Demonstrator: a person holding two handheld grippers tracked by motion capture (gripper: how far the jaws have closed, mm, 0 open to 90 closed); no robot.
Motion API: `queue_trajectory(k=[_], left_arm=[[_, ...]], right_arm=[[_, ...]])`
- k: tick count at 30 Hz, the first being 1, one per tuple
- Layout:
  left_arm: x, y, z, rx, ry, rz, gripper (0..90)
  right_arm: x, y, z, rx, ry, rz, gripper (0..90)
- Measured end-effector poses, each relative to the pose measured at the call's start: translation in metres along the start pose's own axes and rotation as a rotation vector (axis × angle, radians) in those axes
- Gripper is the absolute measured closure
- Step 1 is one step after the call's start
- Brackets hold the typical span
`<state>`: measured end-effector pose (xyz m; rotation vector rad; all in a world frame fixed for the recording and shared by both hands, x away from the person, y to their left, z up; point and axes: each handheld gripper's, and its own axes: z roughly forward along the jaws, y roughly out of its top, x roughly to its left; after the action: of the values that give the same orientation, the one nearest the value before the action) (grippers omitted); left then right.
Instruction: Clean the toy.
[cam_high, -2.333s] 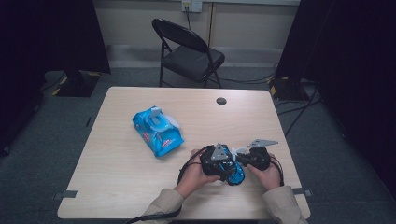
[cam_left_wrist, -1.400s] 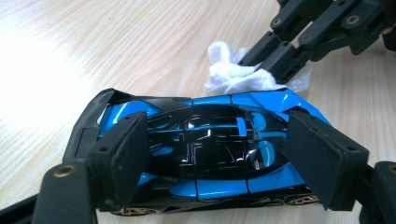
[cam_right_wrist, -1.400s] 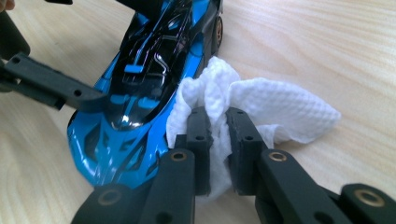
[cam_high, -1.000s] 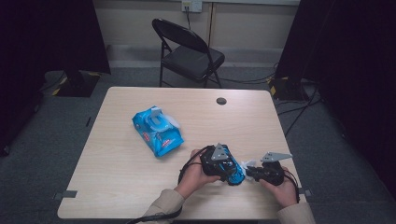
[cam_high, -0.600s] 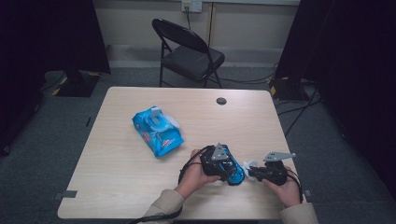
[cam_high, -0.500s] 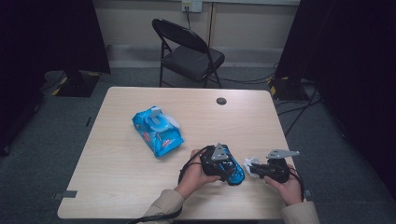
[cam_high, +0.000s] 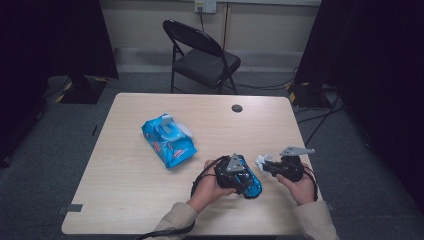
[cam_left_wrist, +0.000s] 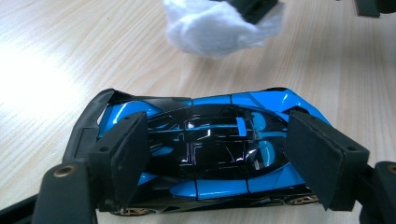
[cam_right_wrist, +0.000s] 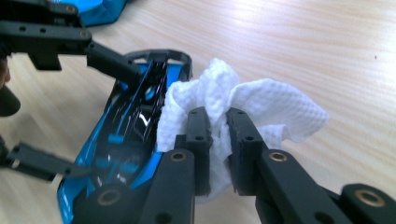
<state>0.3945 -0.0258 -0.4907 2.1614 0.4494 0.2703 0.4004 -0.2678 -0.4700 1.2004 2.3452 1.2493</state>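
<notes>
- A blue and black toy car (cam_left_wrist: 205, 154) sits near the front edge of a light wooden table (cam_high: 125, 200), toward its right side, clamped across its body between the pads of the left gripper (cam_left_wrist: 219, 163).
- In the left gripper view the car lies crosswise, its dark glossy canopy between the two black pads, one pressed to each flank, small gold wheels showing at the lower edge.
- The right gripper (cam_right_wrist: 217, 149) has its jaws drawn narrow on a crumpled white wipe (cam_right_wrist: 243, 107), the cloth bunching out above and to both sides of the pads.
- In the right gripper view the wipe hangs just beside the car's edge; whether the cloth touches the car cannot be told.
- From the high view the person's left hand (cam_high: 207, 185) holds its gripper over the car, while the right hand (cam_high: 300, 182) holds the other gripper just to the car's right, the wipe (cam_high: 262, 161) pointing toward it.
- Farther back on the table, well apart to the left, lies a blue pack of wipes (cam_high: 167, 140).
- A small dark round cap (cam_high: 237, 108) marks the table's far edge; a black folding chair (cam_high: 200, 55) stands behind.
</notes>
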Motion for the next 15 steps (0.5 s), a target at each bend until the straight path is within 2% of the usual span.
queue_trajectory(k=[8,15], left_arm=[[0.000,0.000,0.000,0.001,-0.002,0.002,22.0],[0.001,0.000,0.000,-0.001,-0.006,0.004,21.9]], right_arm=[[-0.002,0.010,0.012,-0.006,-0.009,0.004,80.7],[-0.004,0.016,0.022,-0.015,-0.041,0.006,80.5]])
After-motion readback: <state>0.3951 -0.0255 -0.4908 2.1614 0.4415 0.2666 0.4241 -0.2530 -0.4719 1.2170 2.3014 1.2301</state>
